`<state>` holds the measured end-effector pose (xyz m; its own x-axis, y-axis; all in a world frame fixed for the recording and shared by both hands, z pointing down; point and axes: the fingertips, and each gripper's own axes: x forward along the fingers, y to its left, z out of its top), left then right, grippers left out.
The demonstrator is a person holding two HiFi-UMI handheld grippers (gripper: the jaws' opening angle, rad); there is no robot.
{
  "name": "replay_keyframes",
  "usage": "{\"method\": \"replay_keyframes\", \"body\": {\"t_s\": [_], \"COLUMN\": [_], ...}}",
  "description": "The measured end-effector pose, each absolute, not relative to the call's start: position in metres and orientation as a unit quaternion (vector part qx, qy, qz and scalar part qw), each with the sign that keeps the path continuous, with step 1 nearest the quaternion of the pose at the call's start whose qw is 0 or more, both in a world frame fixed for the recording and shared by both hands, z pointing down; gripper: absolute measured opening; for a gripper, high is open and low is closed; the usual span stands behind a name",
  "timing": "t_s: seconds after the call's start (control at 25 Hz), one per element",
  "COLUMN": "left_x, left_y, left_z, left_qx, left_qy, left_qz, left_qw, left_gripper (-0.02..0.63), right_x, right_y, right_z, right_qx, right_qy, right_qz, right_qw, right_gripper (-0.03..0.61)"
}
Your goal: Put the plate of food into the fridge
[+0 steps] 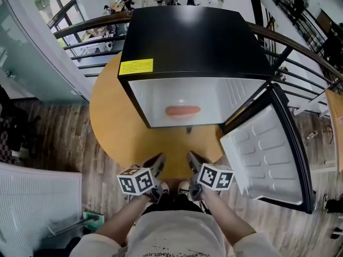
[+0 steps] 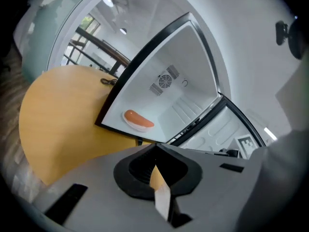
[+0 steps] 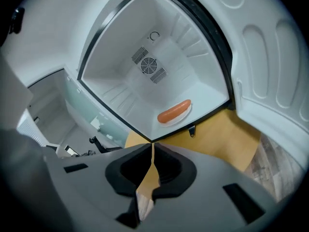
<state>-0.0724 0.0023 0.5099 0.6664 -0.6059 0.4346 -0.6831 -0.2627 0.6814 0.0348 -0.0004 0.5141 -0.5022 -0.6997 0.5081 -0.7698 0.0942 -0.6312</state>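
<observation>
A white plate with an orange sausage (image 1: 183, 111) lies on the floor of the open black mini fridge (image 1: 193, 42), which stands on a round wooden table (image 1: 115, 122). The same plate shows in the left gripper view (image 2: 137, 121) and the right gripper view (image 3: 175, 112). The fridge door (image 1: 268, 154) hangs open to the right. My left gripper (image 1: 158, 159) (image 2: 155, 151) and right gripper (image 1: 191, 157) (image 3: 152, 149) hover side by side at the table's near edge, well back from the fridge. Both are shut, with nothing between the jaws.
A curved railing (image 1: 86, 25) runs behind the table. A white panel (image 1: 37, 208) lies on the wooden floor at lower left. The open door's inner shelves (image 1: 257, 159) jut out to the right of my right gripper.
</observation>
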Motion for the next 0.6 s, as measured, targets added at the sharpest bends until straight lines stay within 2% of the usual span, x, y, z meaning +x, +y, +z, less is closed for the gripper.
{"method": "replay_keyframes", "body": {"t_s": [0.12,0.28,0.6], "left_x": [-0.076,-0.073,-0.067], "left_y": [0.018,0.036,0.056], "left_z": [0.498,0.488,0.487], "left_qx": [0.806,0.816,0.819], "left_qy": [-0.426,-0.447,-0.453], "left_qz": [0.064,0.091,0.124], "left_qw": [0.405,0.356,0.329], "left_gripper": [0.023,0.023,0.023], "right_x": [0.035,0.034,0.029], "right_y": [0.015,0.035,0.053], "right_z": [0.504,0.497,0.491], "right_qx": [0.500,0.511,0.526], "right_qy": [-0.753,-0.773,-0.773], "right_qz": [0.425,0.360,0.331], "right_qw": [0.053,0.106,0.124], "right_gripper": [0.034,0.034,0.034]}}
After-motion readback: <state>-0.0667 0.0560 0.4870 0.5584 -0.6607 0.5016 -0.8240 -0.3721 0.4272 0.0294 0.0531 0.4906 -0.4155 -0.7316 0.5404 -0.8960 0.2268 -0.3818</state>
